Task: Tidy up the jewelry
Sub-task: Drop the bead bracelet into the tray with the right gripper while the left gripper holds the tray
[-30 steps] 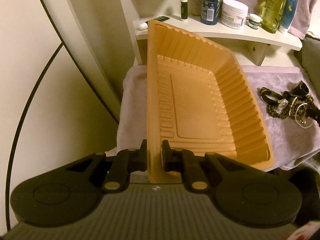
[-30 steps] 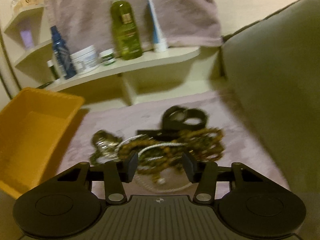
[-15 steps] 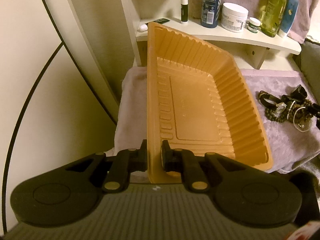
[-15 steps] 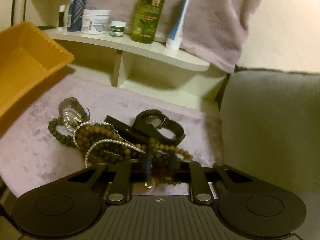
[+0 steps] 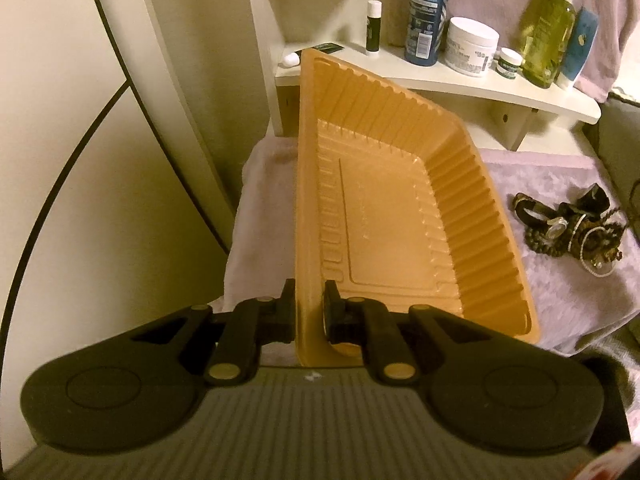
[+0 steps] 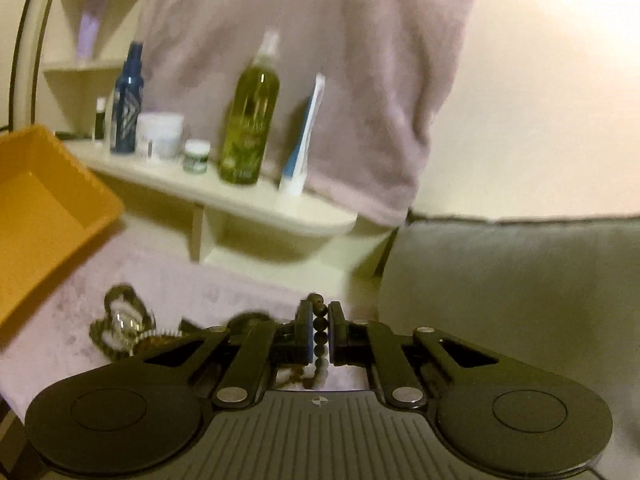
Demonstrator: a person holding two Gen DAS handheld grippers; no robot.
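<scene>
Orange tray (image 5: 384, 216) is the landmark: ribbed plastic, rectangular, tilted up on its left side, nothing inside it. Left gripper (image 5: 309, 312) is clamped on the tray's near-left wall, one pad outside, one inside. Tray sits over a pale purple cloth (image 5: 552, 184). Jewelry pile (image 5: 572, 228) lies on the cloth to the right of the tray, apart from it: dark bead strands, a watch, a white bead strand, tangled together, none of it in the tray. Right gripper (image 6: 320, 332) is to the right of the tray, jaws just closed down and now pinching a dark bead bracelet (image 6: 320, 326); beads stack vertically between the pads, top bead pokes above the fingertips, rest of the strand hangs below toward the cloth. In the right wrist view the remaining pile (image 6: 124, 328) lies between the tray and the gripper, partly hidden by the gripper body, blurred. Behind the tray a white shelf (image 5: 460, 80) holds a blue bottle (image 5: 426, 12), white jar (image 5: 472, 46), small jar (image 5: 510, 63), green bottle (image 5: 548, 40), blue tube (image 5: 580, 44) and a lip balm stick (image 5: 373, 28), all upright. A pinkish towel (image 6: 320, 60) hangs behind the shelf.
</scene>
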